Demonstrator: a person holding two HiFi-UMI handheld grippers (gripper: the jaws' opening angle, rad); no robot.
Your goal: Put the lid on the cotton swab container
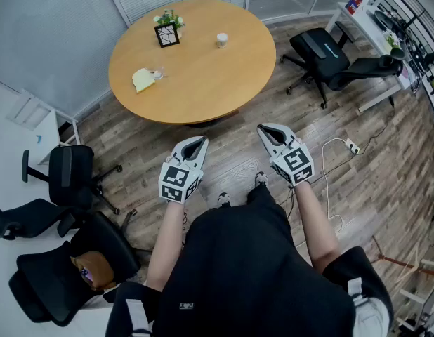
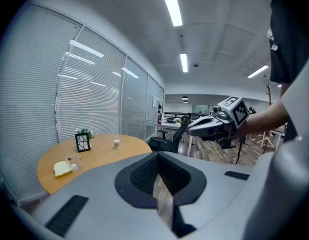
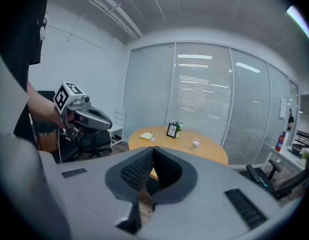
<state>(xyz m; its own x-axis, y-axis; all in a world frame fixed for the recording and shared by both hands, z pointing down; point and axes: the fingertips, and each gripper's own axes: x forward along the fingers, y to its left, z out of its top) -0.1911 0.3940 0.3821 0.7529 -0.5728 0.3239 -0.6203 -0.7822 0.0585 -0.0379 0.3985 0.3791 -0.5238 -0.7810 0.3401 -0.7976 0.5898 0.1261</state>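
Left gripper (image 1: 202, 141) and right gripper (image 1: 263, 128), closed, face the likely container (image 1: 222, 40) on table (image 1: 203, 79).

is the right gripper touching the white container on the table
Apart. The head view shows the right gripper over the floor, short of the table, with the white container standing further back on it.

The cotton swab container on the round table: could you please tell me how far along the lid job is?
Nothing looks done. The left gripper and right gripper are shut and empty, held over the floor short of the round table. The small white container stands untouched. Left: approach, find the lid, pick it up, fit it.
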